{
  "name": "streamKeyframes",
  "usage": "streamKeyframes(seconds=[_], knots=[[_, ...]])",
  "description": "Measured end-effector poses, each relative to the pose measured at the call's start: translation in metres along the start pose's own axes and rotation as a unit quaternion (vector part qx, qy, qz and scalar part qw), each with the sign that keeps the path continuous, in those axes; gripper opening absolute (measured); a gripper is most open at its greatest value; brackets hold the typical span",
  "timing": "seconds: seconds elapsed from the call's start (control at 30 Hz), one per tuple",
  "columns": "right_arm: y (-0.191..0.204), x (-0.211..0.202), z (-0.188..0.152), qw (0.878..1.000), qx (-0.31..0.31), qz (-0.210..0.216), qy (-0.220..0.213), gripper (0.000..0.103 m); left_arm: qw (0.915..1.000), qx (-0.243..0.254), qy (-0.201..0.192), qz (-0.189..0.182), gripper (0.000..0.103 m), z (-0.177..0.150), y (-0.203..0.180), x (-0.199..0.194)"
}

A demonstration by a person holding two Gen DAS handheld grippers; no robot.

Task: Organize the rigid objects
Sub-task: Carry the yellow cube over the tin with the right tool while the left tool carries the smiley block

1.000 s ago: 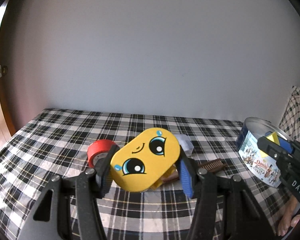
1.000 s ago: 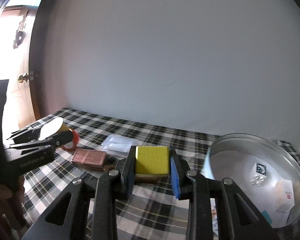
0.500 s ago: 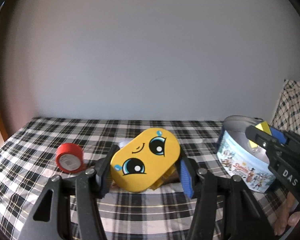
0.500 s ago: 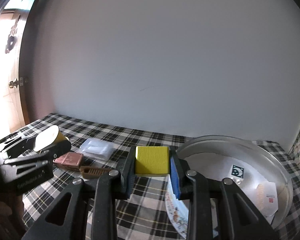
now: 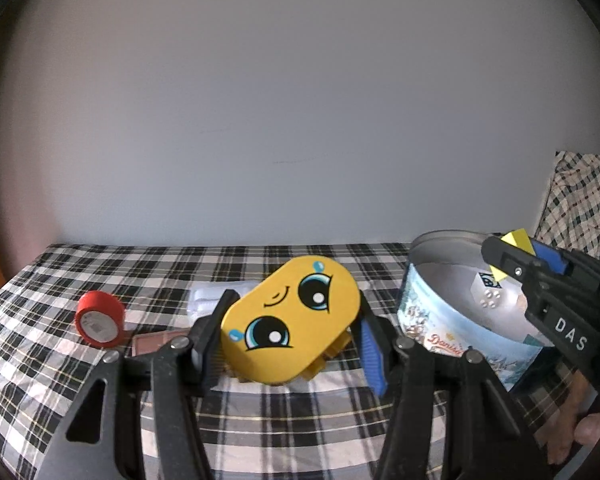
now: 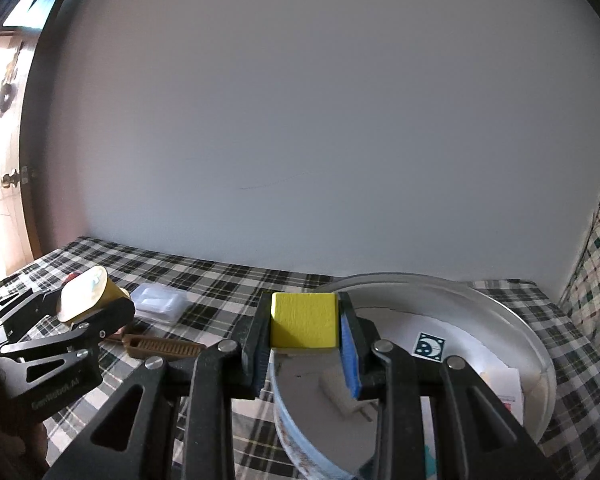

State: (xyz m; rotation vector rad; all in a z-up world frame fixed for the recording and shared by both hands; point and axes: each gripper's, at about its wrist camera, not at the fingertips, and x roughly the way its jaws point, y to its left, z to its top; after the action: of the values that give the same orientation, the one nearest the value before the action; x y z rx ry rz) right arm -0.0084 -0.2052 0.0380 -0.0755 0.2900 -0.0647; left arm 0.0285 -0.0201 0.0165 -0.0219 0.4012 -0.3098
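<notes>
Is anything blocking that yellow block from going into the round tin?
Nothing visible. The right gripper holds the yellow block at the rim of the open tin, which has no lid on it.

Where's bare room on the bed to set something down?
Free: the checked cover in front of the red tape roll, and the strip behind it toward the wall. Crowded: around the white case, brown comb and pink box, beside the tin.

Lighting, as I read it: soft, even daylight; wall [image 6: 300, 120] pale and flat. Doorway [image 6: 4, 160] at the right view's left edge overexposed. Both feeds sharp centrally; fisheye bowing and dark vignette at corners. Shadows faint.
</notes>
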Motion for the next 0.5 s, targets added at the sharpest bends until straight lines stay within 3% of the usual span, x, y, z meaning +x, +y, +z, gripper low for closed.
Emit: streamKeyframes(seconds=[0.5], knots=[[-0.033,0.001,0.0,1.0,0.009,-0.028,0.001,0.032,0.9996,0.007,0.0,-0.026,0.055,0.003,-0.044,0.012]])
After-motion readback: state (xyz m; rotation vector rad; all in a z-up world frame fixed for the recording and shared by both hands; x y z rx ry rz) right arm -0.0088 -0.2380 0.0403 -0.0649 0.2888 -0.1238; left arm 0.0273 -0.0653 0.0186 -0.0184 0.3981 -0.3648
